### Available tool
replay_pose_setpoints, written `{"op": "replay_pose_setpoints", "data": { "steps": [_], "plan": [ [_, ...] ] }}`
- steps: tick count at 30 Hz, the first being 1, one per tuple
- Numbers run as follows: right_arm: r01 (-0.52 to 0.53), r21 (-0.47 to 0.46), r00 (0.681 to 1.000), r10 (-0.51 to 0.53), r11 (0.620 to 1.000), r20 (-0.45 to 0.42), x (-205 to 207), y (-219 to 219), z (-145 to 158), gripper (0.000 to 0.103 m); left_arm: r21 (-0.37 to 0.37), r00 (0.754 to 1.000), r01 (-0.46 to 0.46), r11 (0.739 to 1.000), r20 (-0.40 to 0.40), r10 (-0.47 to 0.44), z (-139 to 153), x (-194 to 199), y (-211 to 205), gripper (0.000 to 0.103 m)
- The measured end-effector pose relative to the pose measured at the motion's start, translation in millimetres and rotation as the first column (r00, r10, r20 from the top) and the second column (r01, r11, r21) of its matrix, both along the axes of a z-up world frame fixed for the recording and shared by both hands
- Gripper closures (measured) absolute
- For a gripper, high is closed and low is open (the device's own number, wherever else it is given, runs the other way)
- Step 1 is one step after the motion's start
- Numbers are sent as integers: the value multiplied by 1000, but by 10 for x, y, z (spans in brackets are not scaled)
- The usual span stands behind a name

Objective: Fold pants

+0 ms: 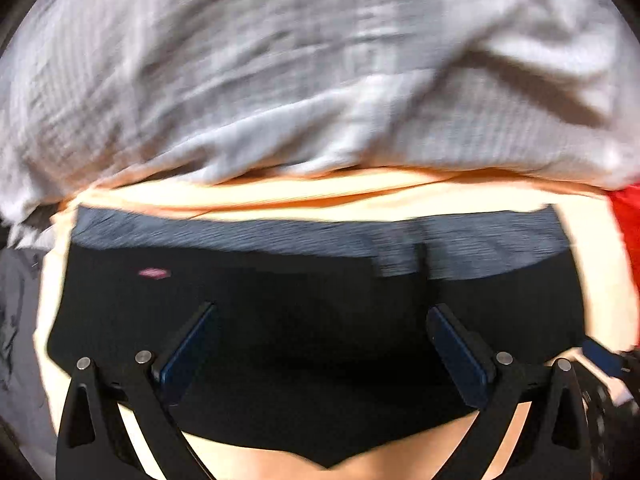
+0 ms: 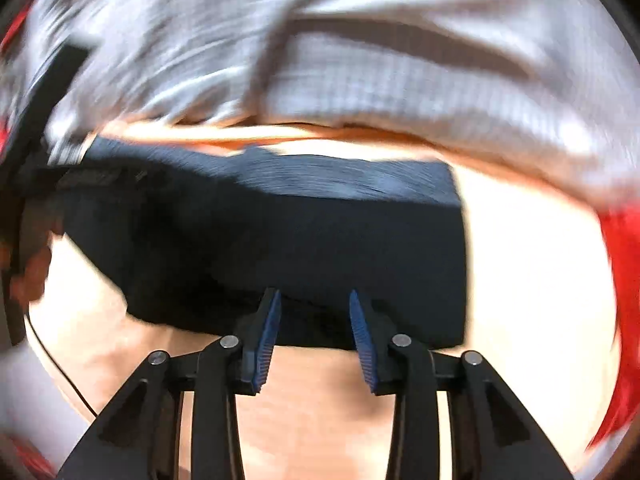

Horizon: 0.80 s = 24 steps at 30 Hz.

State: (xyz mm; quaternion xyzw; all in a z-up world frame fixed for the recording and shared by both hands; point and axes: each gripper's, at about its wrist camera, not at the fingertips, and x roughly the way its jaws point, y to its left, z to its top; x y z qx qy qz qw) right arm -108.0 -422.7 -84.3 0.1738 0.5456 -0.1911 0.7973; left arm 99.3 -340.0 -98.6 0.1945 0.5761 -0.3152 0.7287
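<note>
The folded black pants (image 1: 280, 320) lie on a peach-coloured surface (image 1: 400, 192), with a grey ribbed waistband (image 1: 280, 232) along the far edge and a small pink label (image 1: 154, 273). My left gripper (image 1: 322, 307) hangs over the middle of the pants, open wide, with nothing between its fingers. In the right wrist view the pants (image 2: 320, 232) form a thick dark block. My right gripper (image 2: 315, 293) stands at their near edge with a narrow gap between its blue pads (image 2: 266, 332); no cloth is pinched there. Both views are blurred.
A crumpled grey-white checked cloth (image 1: 280, 80) fills the far side, also in the right wrist view (image 2: 400, 80). Red fabric (image 2: 624, 280) lies at the right, and grey fabric (image 1: 20, 320) at the left. A thin black cable (image 2: 60, 368) crosses the surface.
</note>
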Motion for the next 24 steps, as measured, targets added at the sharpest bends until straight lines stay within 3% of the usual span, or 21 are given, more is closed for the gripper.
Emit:
{"op": "replay_pose_setpoints", "data": {
  "steps": [1,4,6,9,11,12,16,19,24],
  "plan": [
    [61,37,998,-60,997,-12,-74,-167,-22,78,-27,1000,22,999,-15,-23,36,-87,-125,0],
    [162,81,986,-160,983,-35,-187,-451,-77,79,-76,997,51,996,-60,-55,79,-282,-364,9],
    [203,115,979,-200,972,-36,-206,-610,-114,79,-83,994,59,995,-88,-66,11,-398,-522,9],
    [239,172,971,-236,956,-36,-195,-753,-186,79,-28,994,63,998,-85,-65,-216,-534,-638,9],
    [252,189,968,-250,949,-33,-185,-801,-206,79,42,994,28,999,-111,-23,-443,-581,-613,17],
    [253,197,967,-253,947,-26,-181,-810,-207,79,66,991,7,998,-132,2,-551,-554,-554,17],
    [218,197,976,-216,956,-35,-95,-783,-366,79,13,961,-110,994,-254,109,-782,-408,-261,9],
    [189,186,982,-183,964,-49,-64,-763,-530,79,16,967,-102,995,-234,103,-769,-442,-246,8],
    [164,207,986,-156,964,-55,-57,-730,-476,79,58,969,-119,991,-213,128,-626,-511,-247,8]
  ]
}}
